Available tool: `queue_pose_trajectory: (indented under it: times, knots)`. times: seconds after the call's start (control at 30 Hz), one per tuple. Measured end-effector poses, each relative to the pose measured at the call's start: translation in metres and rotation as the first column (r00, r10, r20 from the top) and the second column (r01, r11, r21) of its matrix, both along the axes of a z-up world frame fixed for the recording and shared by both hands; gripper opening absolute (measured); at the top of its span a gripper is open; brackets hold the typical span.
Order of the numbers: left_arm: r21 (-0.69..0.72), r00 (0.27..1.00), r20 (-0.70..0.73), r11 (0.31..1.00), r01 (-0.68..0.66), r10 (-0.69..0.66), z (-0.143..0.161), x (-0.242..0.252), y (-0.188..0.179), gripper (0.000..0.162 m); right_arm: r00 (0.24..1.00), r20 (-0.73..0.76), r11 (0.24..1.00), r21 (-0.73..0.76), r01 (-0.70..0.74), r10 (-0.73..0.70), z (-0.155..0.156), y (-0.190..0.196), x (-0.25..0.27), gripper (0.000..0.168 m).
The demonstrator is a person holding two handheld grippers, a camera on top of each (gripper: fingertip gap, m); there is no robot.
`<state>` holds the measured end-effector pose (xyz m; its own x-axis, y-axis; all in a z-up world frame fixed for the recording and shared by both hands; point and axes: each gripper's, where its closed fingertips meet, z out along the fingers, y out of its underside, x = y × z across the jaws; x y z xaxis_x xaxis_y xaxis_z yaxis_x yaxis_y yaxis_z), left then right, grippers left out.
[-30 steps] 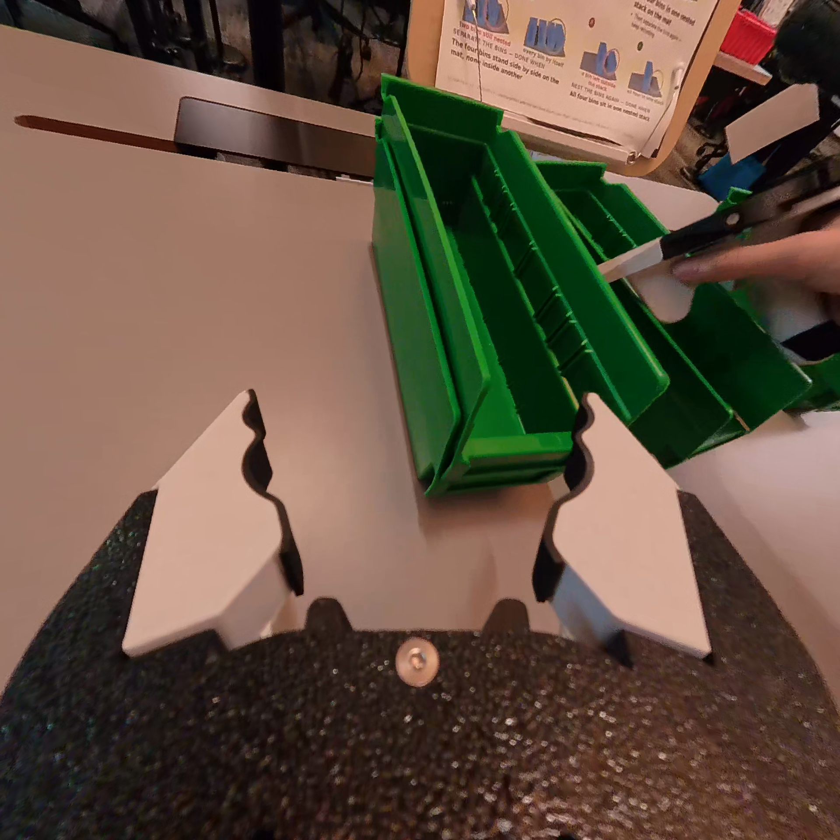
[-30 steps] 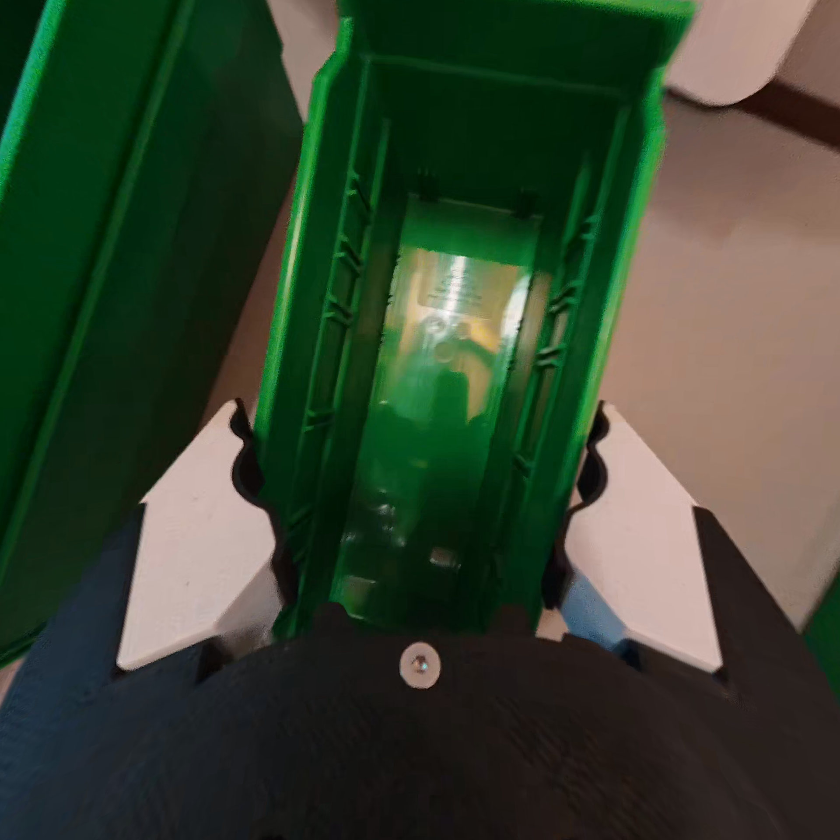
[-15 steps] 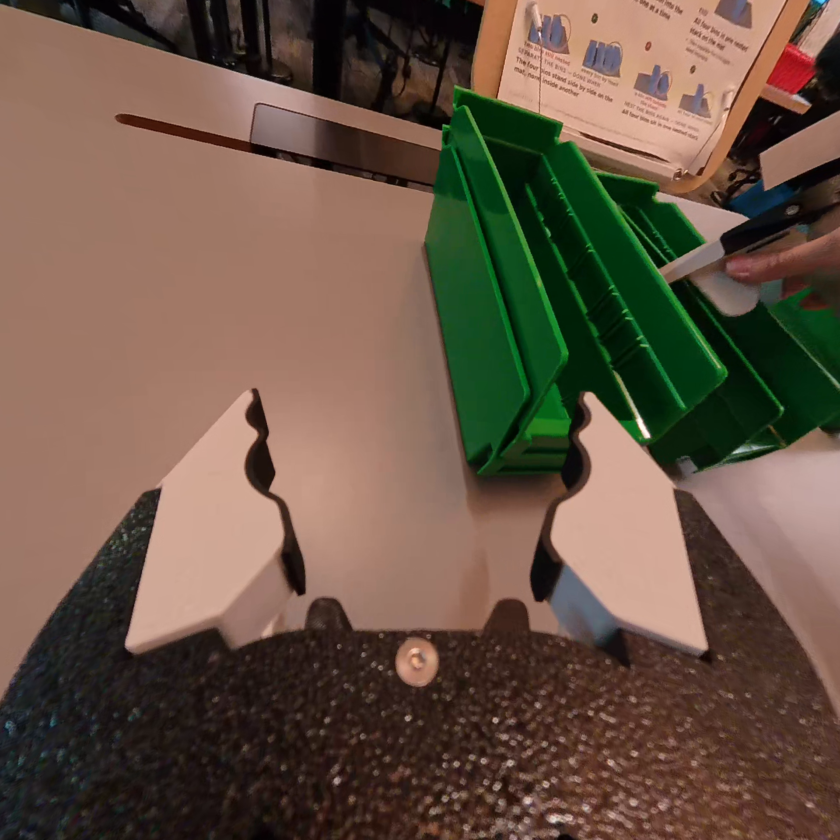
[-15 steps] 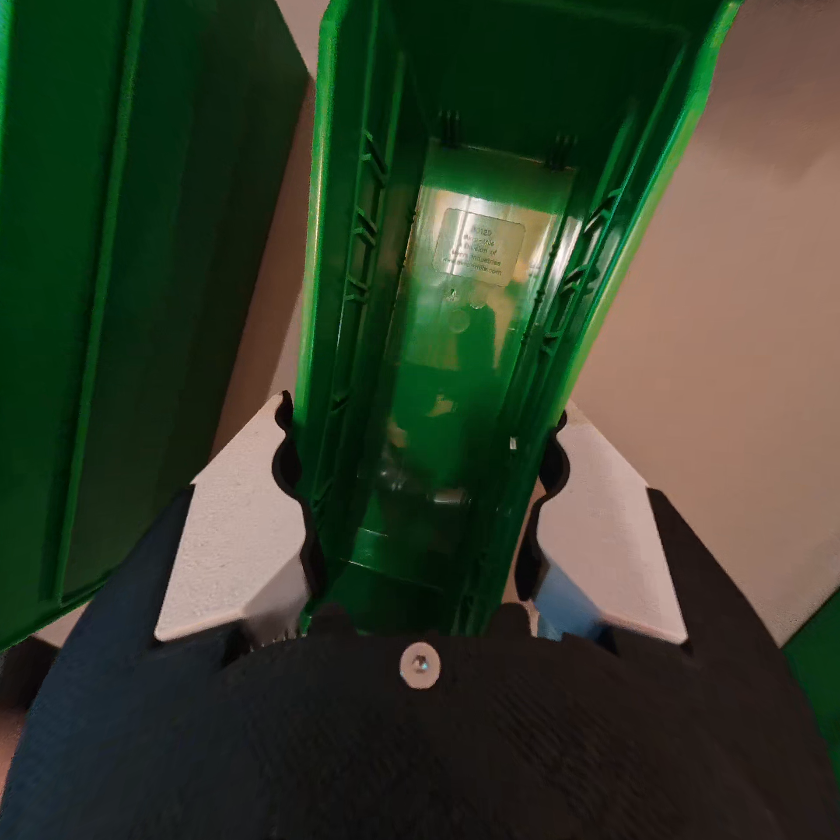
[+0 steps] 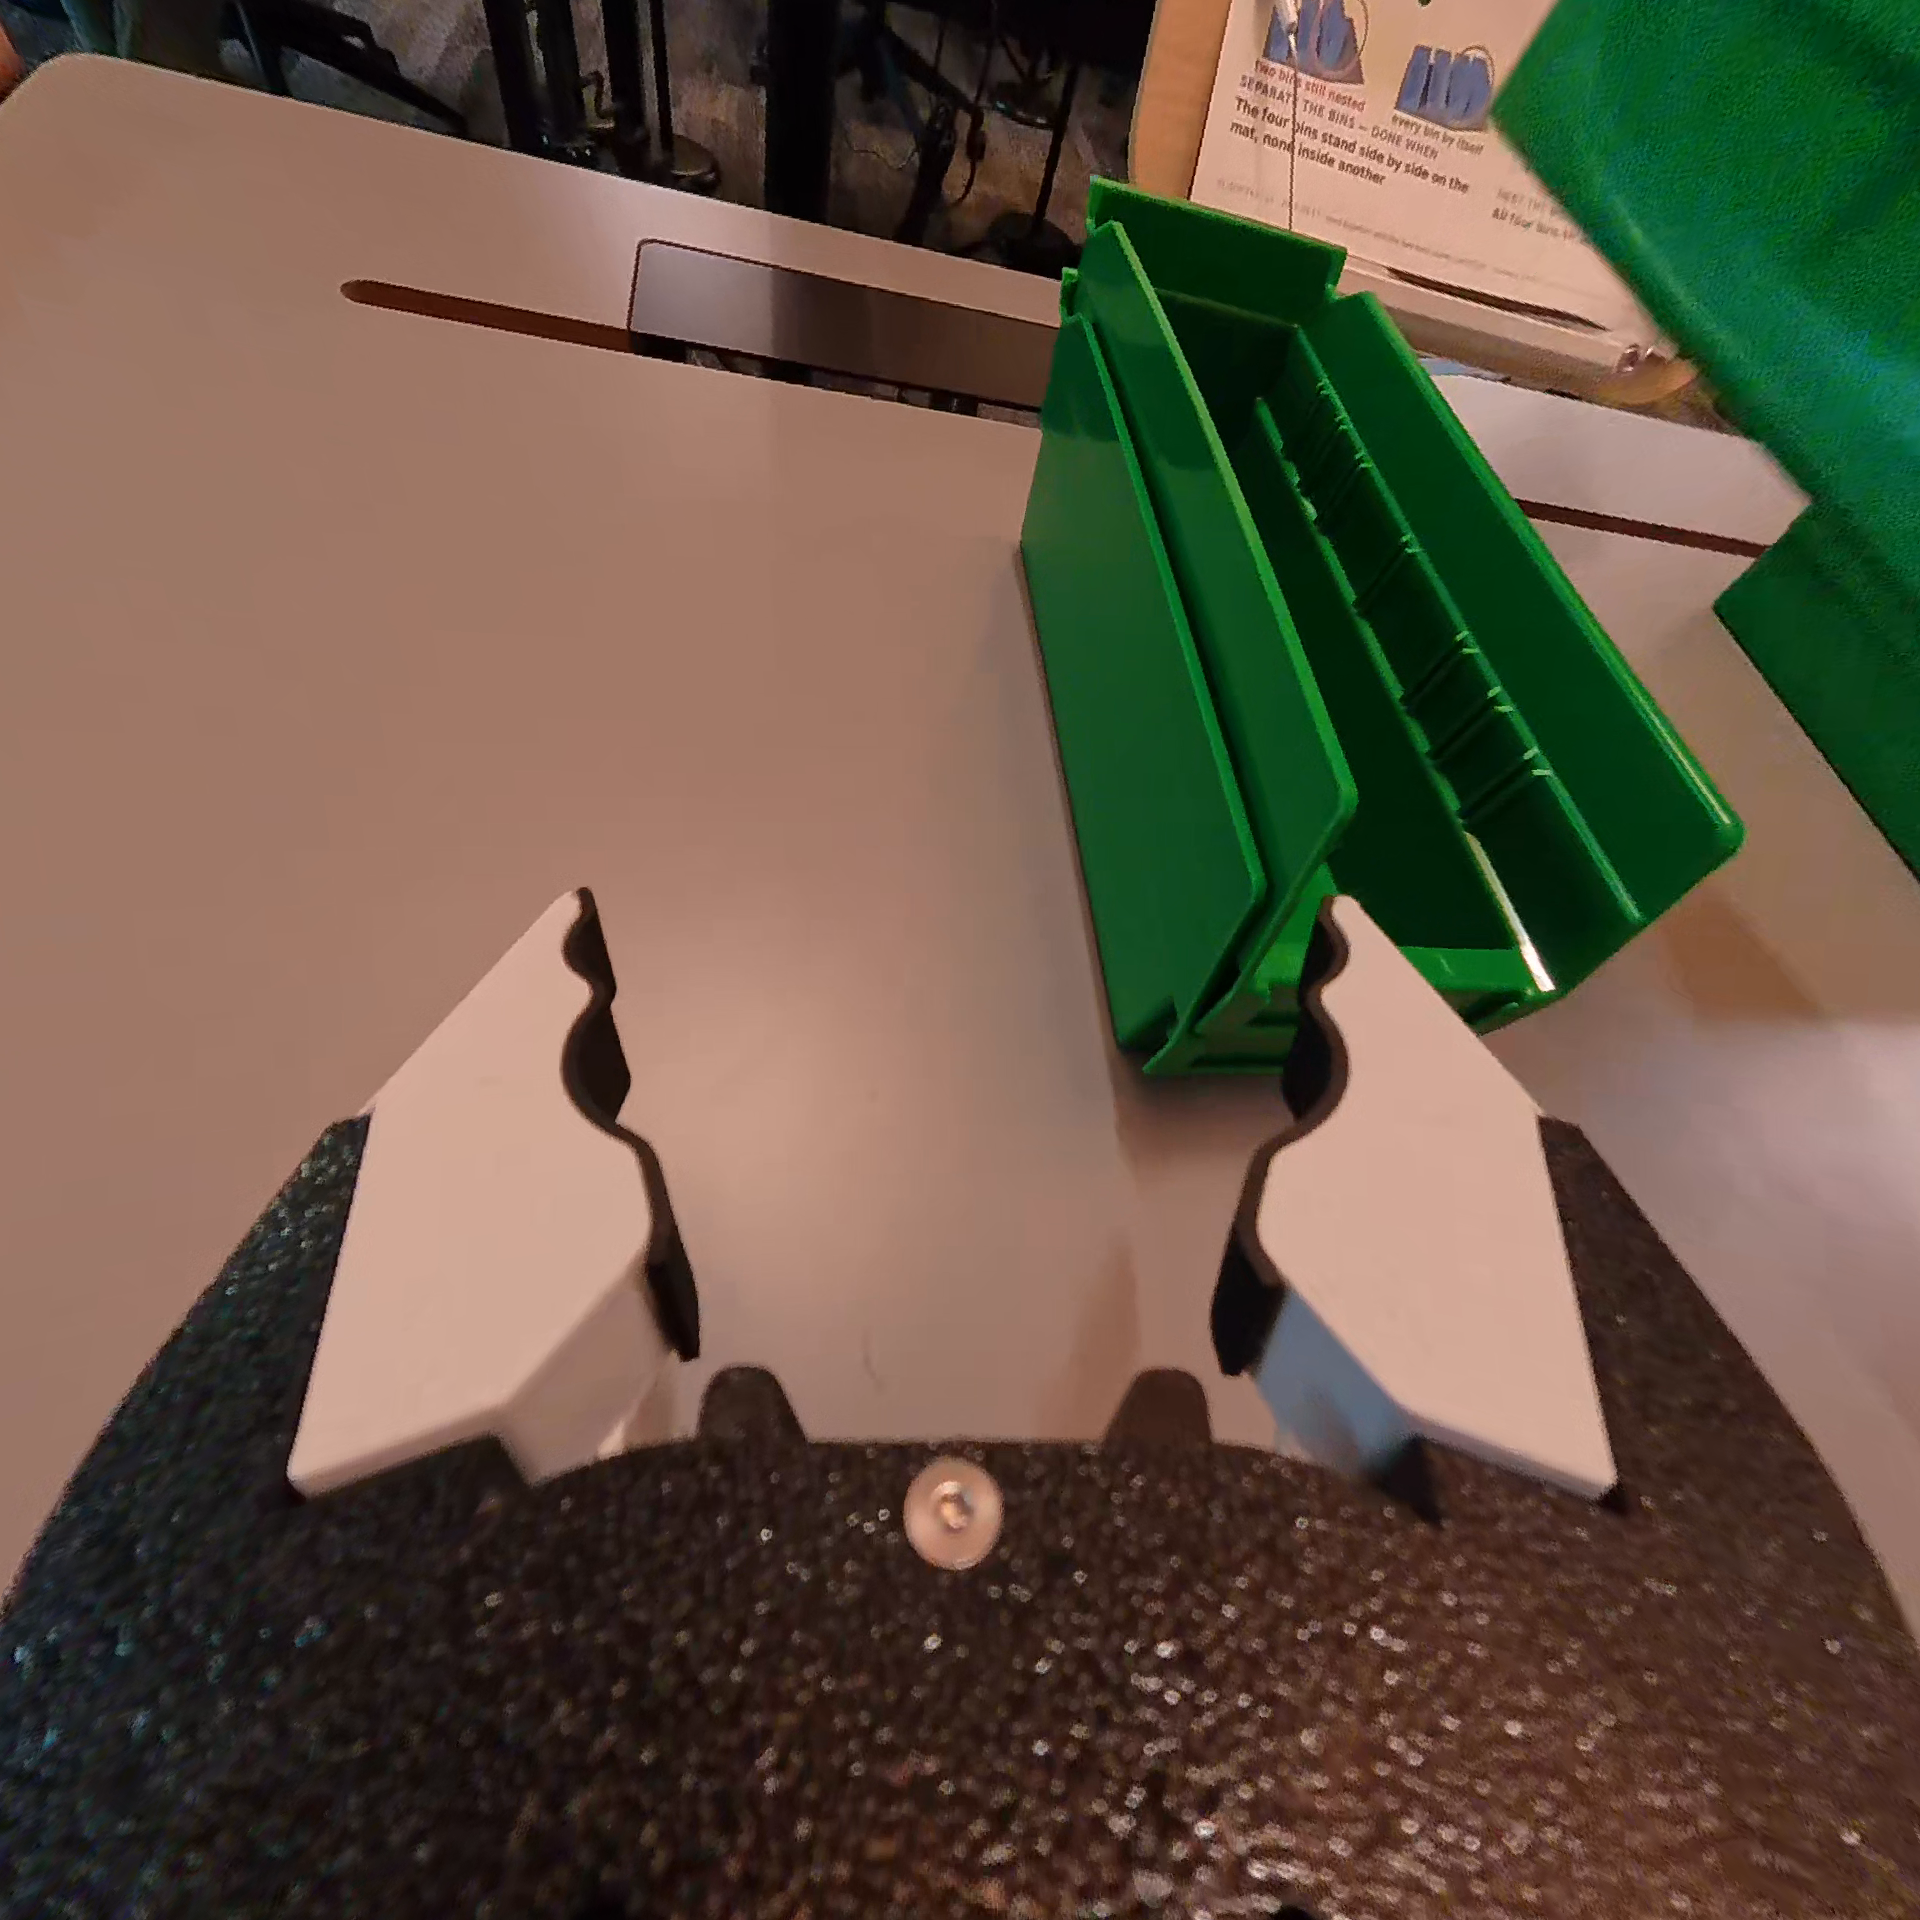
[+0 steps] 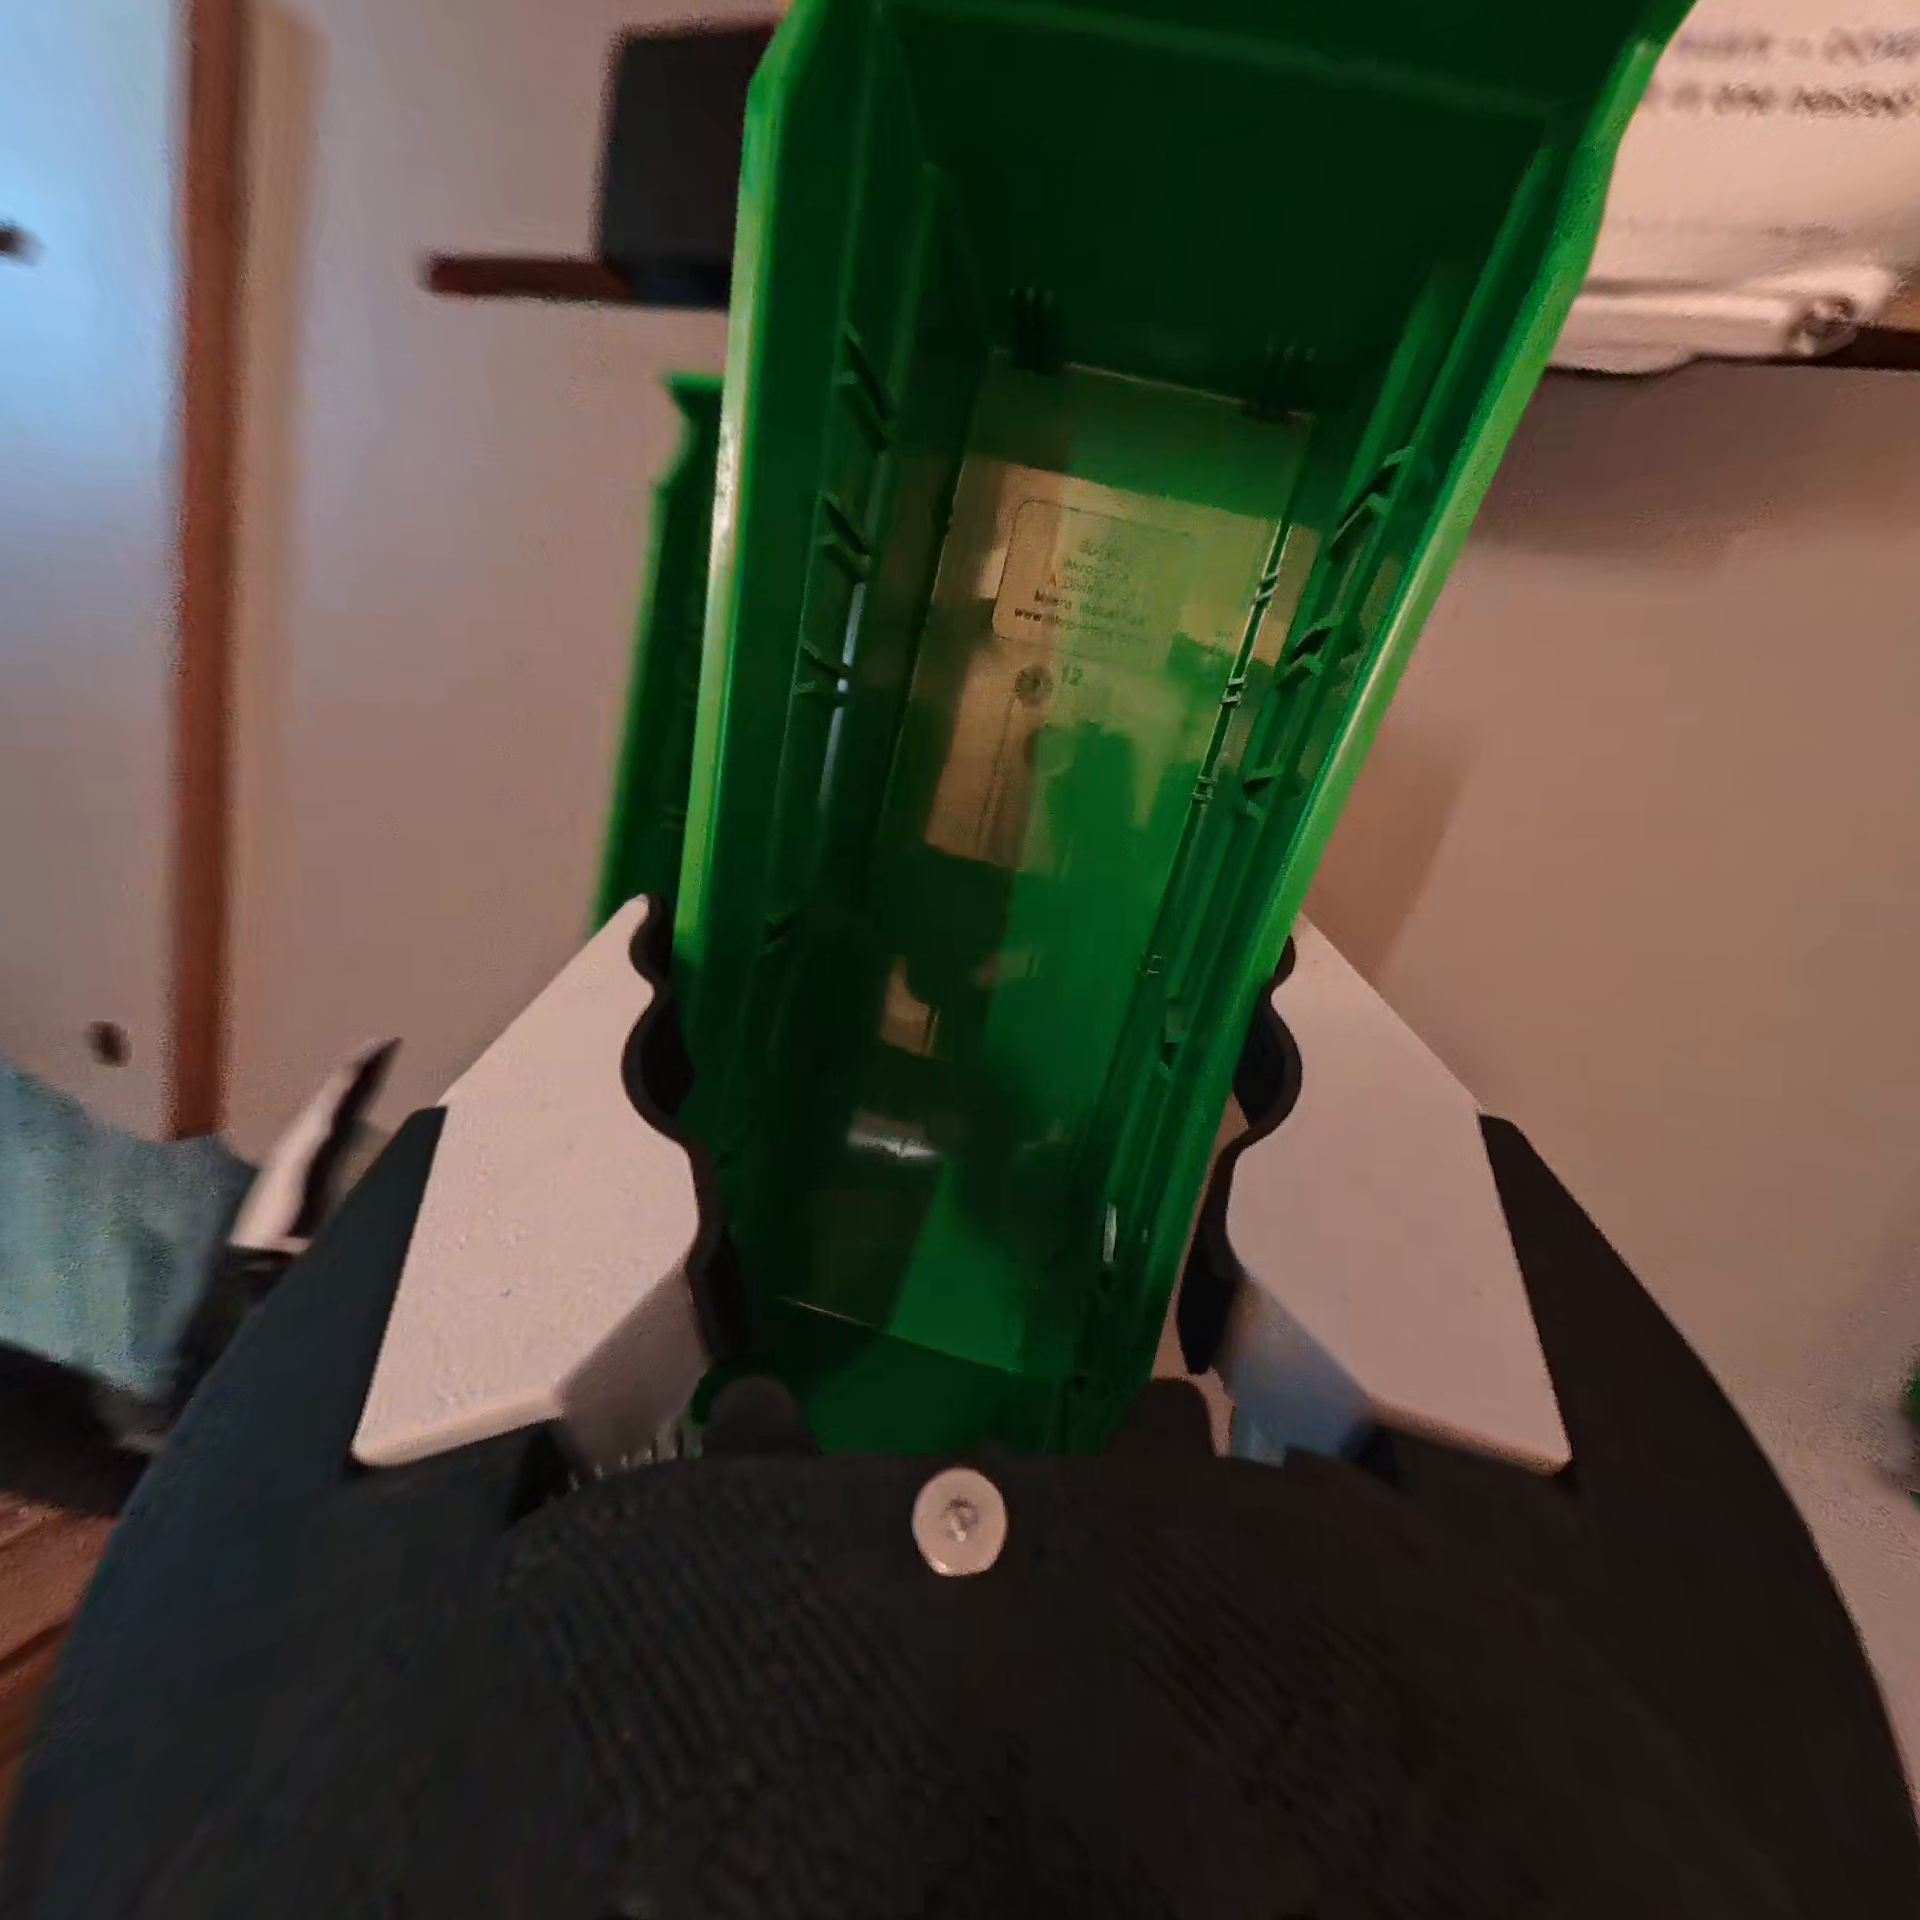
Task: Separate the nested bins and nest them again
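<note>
Two nested green bins (image 5: pixel 1299 644) stand on the beige table (image 5: pixel 520 675), leaning right, just beyond my right fingertip. My left gripper (image 5: pixel 958 935) is open and empty, low over the table to the left of their near end. My right gripper (image 6: pixel 966 935) is shut on a single green bin (image 6: pixel 1091 520), with a finger outside each long side wall, and holds it up off the table. That raised bin shows blurred at the top right of the left wrist view (image 5: pixel 1745 208). Another green bin (image 5: pixel 1849 644) stands at the right edge.
An instruction sheet on a board (image 5: pixel 1351 104) leans at the table's back edge. A dark slot (image 5: pixel 478 307) and a grey plate (image 5: pixel 831 322) lie across the far table. In the right wrist view the nested bins (image 6: pixel 665 644) stand beyond the held bin, and blue cloth (image 6: pixel 83 1195) shows at the left.
My right gripper closed on the single bin and lifted it off the table, clear of the bins beside it. My left gripper shifted left, so the nested bins now sit to its right.
</note>
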<state>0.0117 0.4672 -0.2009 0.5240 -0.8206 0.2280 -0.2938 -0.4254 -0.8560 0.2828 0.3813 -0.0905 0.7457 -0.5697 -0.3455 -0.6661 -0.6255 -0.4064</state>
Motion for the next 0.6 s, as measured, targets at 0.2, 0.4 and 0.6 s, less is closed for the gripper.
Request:
queue_pose_trajectory:
  times: [0.2,0.4,0.6]
  knots:
    - [0.017,1.0,0.009,1.0,0.001,-0.001,0.006,-0.001,-0.002,0.128,0.999,0.042,1.0,0.02,-0.015,0.014,0.033,0.052,-0.041,0.112]
    - [0.022,1.0,0.026,1.0,0.001,-0.001,0.01,-0.004,0.0,0.127,0.998,-0.045,0.999,0.002,-0.042,0.042,0.001,0.088,-0.084,0.112]
    - [0.007,0.999,0.037,1.0,0.007,-0.007,0.009,-0.004,0.002,0.127,0.999,-0.035,0.997,-0.073,-0.023,0.021,-0.027,0.085,-0.081,0.113]
